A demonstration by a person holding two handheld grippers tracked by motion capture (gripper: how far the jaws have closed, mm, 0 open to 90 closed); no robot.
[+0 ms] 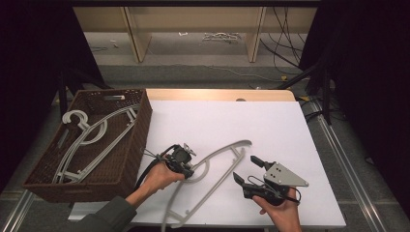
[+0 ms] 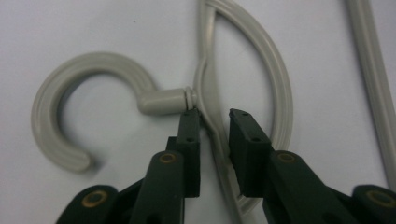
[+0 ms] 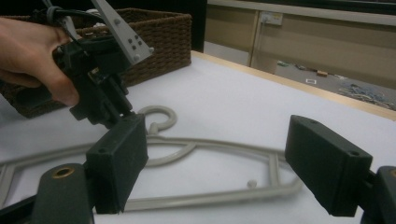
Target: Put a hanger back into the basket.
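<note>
— Where's the left tool (image 2: 214,116)?
— Straddling the grey hanger (image 1: 212,174) just below its hook, jaws narrow, one touching the neck, not clamped.
— And the right tool (image 1: 244,168)?
— Wide apart, held above the tabletop (image 1: 270,121), just beside the hanger's end.

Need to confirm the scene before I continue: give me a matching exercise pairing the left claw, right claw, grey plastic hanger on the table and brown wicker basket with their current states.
Things:
1. left claw
2. right claw
3. grey plastic hanger on the white table
4. brown woven wicker basket

States:
A. holds other grey hangers
B. open wide, held off the hanger
C. jaws straddle the hanger's neck
D. lies flat

Pairs: 1-C, 2-B, 3-D, 4-A
</note>
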